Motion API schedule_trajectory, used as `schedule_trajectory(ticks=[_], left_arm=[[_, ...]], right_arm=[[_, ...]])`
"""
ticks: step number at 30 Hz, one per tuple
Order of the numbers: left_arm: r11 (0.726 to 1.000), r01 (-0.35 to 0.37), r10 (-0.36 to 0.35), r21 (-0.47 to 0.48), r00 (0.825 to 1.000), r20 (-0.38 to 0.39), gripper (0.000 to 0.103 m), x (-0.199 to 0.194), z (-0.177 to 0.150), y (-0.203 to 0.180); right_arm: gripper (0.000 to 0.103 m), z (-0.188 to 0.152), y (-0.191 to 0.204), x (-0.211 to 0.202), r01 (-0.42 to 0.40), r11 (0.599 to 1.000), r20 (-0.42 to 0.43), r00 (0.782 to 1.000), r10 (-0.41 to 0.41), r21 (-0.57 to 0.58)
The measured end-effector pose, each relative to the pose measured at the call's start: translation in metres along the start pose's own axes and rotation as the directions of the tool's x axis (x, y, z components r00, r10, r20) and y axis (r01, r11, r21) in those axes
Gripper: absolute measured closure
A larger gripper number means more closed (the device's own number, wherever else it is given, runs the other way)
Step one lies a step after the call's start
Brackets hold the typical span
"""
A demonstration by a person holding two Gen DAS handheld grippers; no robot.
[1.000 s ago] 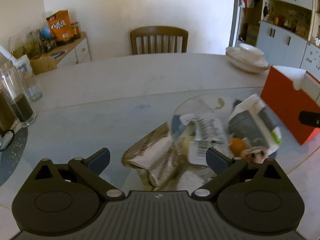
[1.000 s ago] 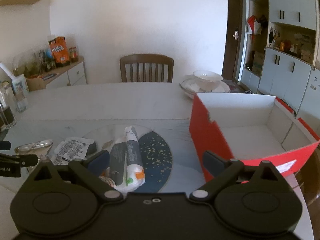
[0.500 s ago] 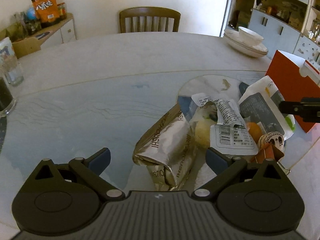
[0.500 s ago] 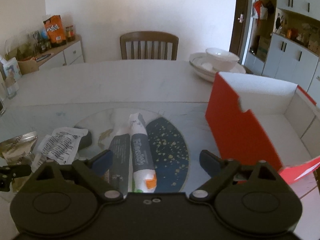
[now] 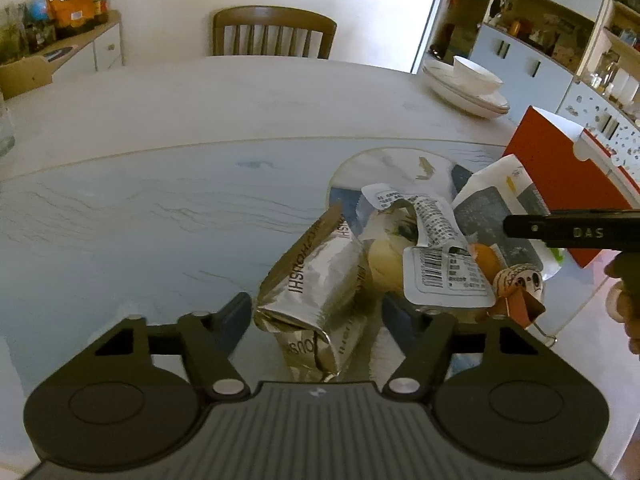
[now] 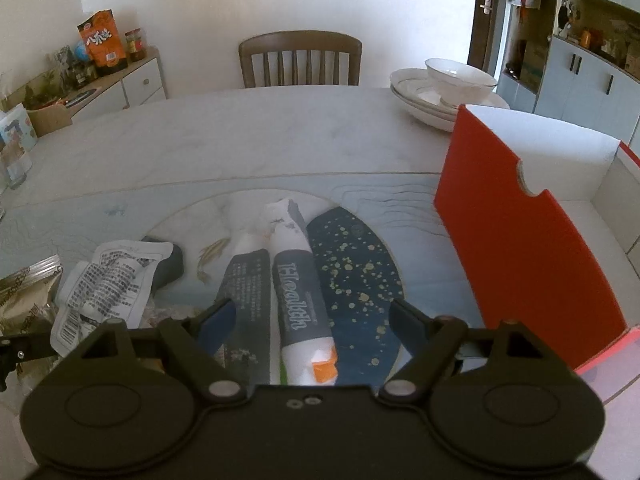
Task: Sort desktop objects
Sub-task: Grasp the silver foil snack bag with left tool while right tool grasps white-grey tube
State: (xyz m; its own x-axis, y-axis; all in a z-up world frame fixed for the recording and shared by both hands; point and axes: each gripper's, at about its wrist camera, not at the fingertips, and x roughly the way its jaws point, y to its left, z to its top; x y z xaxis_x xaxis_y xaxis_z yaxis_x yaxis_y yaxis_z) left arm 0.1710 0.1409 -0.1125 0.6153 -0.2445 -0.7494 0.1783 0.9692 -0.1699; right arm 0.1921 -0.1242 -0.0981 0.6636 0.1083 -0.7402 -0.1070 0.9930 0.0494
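Both my grippers have dropped closer to the table (image 5: 160, 200), jaws just closing. My left gripper (image 5: 316, 312) brackets the silver foil packet (image 5: 320, 276), pads not yet pressing; my right gripper (image 6: 310, 320) straddles the grey-and-white pouch (image 6: 298, 292), unheld, left of the red box (image 6: 520, 240).

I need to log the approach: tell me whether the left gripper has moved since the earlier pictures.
Yes. The left gripper has come forward and down toward the silver foil packet, which now lies between its closing jaws; the wooden chair sits higher in view.
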Motion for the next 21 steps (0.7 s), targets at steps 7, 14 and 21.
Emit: schedule_trajectory(ticks=[7, 14, 21], left_arm=[[0.999, 0.041, -0.041, -0.014, 0.999, -0.001, 0.052, -0.002, 0.001, 0.003], [0.997, 0.068, -0.068, -0.03, 0.998, -0.009, 0.059, -0.004, 0.002, 0.007], [0.997, 0.066, -0.066, -0.035, 0.998, -0.015, 0.065, -0.006, 0.004, 0.005]], right_arm=[[0.033, 0.003, 0.006, 0.007, -0.017, 1.0, -0.032, 0.999, 0.018, 0.009], [0.054, 0.006, 0.014, 0.006, -0.032, 0.999, -0.041, 0.999, 0.032, -0.002], [0.074, 0.01, 0.015, 0.003, -0.029, 1.0, -0.039, 0.999, 0.029, 0.002]])
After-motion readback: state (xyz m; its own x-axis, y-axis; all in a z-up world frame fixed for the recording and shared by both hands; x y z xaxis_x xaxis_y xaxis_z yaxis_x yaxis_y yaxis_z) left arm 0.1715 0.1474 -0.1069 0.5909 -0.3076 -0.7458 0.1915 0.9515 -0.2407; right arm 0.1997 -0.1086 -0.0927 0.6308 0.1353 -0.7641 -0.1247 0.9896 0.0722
